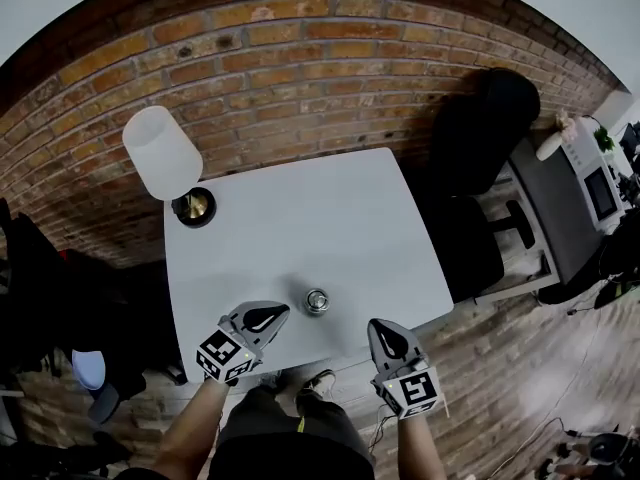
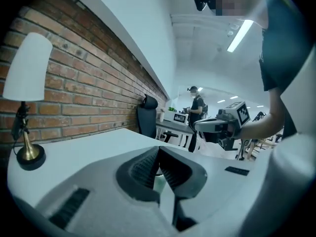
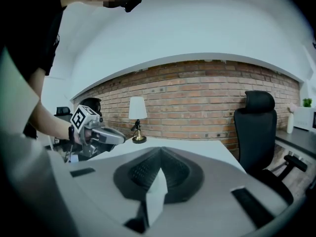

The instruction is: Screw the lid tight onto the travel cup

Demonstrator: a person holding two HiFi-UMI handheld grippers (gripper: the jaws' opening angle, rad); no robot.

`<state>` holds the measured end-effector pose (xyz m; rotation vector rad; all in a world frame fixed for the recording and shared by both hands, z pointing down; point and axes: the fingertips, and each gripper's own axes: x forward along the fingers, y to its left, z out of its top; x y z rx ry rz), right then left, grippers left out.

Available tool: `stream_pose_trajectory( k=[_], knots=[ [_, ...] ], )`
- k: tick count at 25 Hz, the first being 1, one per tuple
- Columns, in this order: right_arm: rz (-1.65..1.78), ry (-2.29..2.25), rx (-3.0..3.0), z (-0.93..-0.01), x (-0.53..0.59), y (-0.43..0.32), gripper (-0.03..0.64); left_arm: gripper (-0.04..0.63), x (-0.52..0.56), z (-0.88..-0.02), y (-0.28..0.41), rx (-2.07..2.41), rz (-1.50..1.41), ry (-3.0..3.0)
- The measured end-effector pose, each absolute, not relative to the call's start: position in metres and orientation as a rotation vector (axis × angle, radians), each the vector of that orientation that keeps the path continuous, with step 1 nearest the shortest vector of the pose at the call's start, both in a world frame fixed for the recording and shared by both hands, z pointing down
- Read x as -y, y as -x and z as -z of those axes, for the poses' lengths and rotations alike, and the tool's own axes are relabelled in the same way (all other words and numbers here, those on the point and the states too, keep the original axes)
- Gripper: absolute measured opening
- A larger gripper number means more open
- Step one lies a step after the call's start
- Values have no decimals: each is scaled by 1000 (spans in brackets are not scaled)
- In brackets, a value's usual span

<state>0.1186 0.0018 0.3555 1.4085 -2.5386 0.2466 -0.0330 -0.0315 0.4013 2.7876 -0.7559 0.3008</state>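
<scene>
- On the white table [image 1: 300, 228], close to its near edge, the travel cup [image 1: 317, 301] stands upright and alone, seen from above as a small shiny round.
- Whether its lid is on, the head view is too small to tell.
- Left gripper [image 1: 272, 315]: just left of the cup, tips pointing toward it, not touching. Its own view shows the ribbed jaws pressed together at the tips with nothing clamped (a pale sliver below the tips cannot be made out).
- Right gripper [image 1: 384, 332]: at the table's near edge, right of the cup and a little farther from it than the left one. Its own view shows the jaws closed on each other, empty.
- Cup sits between the two grippers, untouched by either.
- Each gripper shows in the other's view, held level above the tabletop, marker cube toward the hand.
- Lamp [image 1: 163, 153], white shade on a brass foot, stands at the table's far left corner, well apart from the cup.
- Brick wall [image 1: 300, 58] runs behind the table.
- Black office chair [image 1: 480, 128] stands off the table's far right corner.
- Left gripper view: a person [image 2: 197, 105] stands far off by a desk.
</scene>
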Motion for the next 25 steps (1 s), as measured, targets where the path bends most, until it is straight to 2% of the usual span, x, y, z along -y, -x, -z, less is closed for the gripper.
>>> stream_pose_trajectory(
  k=[14, 19, 25],
  knots=[
    [-108, -1473, 2598, -273, -8, -132, 14, 25, 30, -251, 66, 1187, -68, -2957],
    [-37, -1532, 2611, -246, -7, -136, 14, 25, 13, -220, 70, 1263, 38, -2973],
    [31, -1574, 2632, -220, -24, -132, 14, 25, -6, -216, 86, 1326, 6, -2928]
  ],
)
